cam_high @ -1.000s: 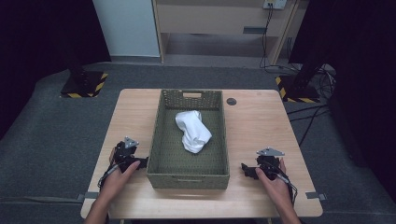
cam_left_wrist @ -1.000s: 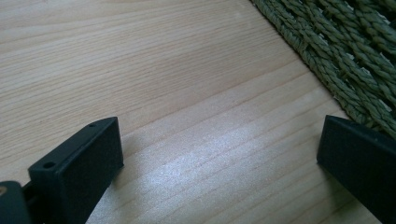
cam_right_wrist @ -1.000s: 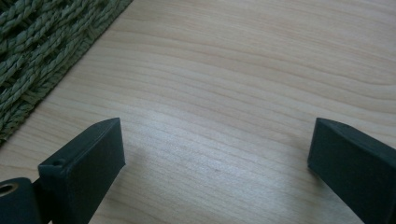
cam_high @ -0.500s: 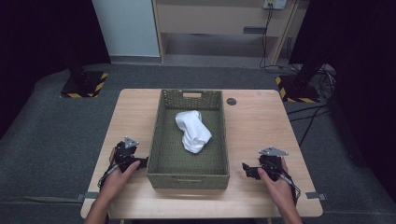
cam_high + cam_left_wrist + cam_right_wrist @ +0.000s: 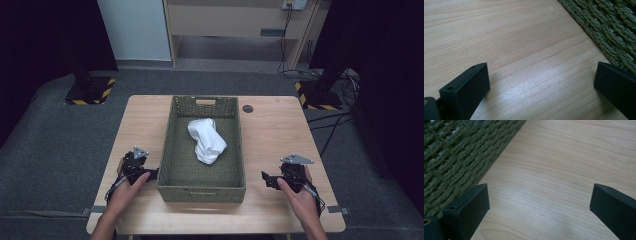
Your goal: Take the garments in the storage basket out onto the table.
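Both grippers rest low on the wooden surface (image 5: pixel 280 135), one each side of the woven green basket (image 5: pixel 175 150). The left gripper (image 5: pixel 152 173) sits just beside the basket's left wall, fingers (image 5: pixel 466 87) spread wide w/ nothing between them; in the left gripper view the weave runs past the far finger. The right gripper (image 5: pixel 265 180) sits a bit apart from the right wall, fingers (image 5: pixel 467 205) also wide open and empty.

The white cloth (image 5: pixel 206 140) lies bunched inside the basket, roughly mid-to-back, touching the floor of it, clear of both grippers.

Likely step: reach in for the cloth. To do it well — lift each gripper above the rim before moving inward, so the fingers don't snag the weave. Approach from above, pinch a raised fold rather than the flat bulk, close fully before lifting. Use one gripper to pick; the other can steady the basket wall if it slides.

Count: 1 basket, 1 cloth, 2 grippers, 1 small dark disc (image 5: pixel 247 108) on the surface behind the basket's right corner.
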`<state>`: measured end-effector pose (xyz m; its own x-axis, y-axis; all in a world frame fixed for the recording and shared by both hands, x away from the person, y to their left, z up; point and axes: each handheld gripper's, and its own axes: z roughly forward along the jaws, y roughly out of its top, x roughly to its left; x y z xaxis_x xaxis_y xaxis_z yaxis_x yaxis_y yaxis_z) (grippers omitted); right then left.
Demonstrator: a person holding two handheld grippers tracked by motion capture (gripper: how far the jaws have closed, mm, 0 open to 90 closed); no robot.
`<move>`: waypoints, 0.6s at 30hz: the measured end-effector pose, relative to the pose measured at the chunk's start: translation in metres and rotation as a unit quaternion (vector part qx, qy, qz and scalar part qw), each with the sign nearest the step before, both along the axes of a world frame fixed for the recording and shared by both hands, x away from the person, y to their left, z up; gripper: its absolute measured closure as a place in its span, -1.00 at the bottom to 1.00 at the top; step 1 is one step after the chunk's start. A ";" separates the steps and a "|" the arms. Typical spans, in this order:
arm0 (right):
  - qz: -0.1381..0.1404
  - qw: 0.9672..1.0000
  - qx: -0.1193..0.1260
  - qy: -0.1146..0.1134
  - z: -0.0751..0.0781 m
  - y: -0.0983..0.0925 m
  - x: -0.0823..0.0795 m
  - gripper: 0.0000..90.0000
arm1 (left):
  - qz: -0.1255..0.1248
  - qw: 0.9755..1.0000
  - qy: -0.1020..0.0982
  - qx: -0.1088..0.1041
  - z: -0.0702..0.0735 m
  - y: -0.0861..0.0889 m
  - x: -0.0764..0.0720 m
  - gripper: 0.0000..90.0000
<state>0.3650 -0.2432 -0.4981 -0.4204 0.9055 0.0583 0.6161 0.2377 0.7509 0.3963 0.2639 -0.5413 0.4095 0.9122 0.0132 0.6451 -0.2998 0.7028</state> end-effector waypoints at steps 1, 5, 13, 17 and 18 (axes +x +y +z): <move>0.000 1.000 -0.001 0.001 0.002 0.001 0.000 -0.94 | 0.000 1.000 0.000 0.000 0.000 0.000 0.000 -1.00; 0.011 1.000 -0.005 -0.005 0.013 0.006 0.000 -0.95 | 0.000 1.000 0.000 0.000 0.000 0.000 0.000 -1.00; 0.025 0.999 -0.016 -0.033 0.035 0.014 -0.002 -0.95 | -0.001 1.000 0.000 0.000 0.000 0.000 0.000 -1.00; 0.032 0.999 -0.017 -0.041 0.048 0.017 -0.001 -0.95 | -0.001 1.000 0.000 0.000 0.000 0.000 0.000 -1.00; 0.033 0.998 -0.016 -0.041 0.050 0.017 -0.001 -0.95 | -0.001 1.000 0.000 0.000 0.000 0.000 0.000 -1.00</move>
